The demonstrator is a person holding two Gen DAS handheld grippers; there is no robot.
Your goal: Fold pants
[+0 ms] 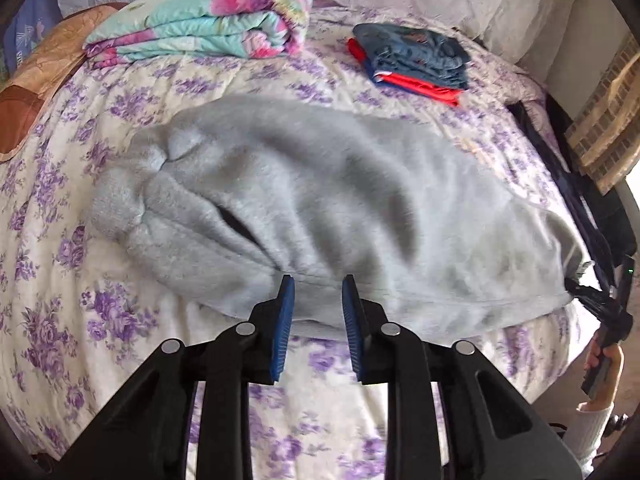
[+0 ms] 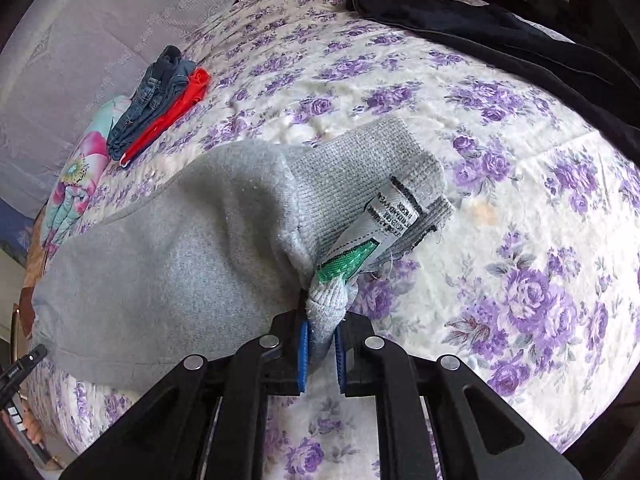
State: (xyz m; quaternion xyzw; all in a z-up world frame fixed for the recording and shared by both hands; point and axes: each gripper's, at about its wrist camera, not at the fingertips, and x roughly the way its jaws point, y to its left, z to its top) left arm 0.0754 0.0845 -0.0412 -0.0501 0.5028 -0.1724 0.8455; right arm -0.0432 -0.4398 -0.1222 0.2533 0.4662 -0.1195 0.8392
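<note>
Grey fleece pants lie spread across a bed with a purple-flowered cover. In the left wrist view my left gripper pinches the pants' near edge between its blue pads, and the creases run together at its tips. My right gripper is shut on the ribbed band of the grey pants, right below a white and green label. The left wrist view shows the right gripper in a hand at the pants' right corner.
At the far side lie a folded floral quilt and a stack of folded jeans on a red garment. A brown pillow sits at the far left. Dark clothing drapes the bed's right side.
</note>
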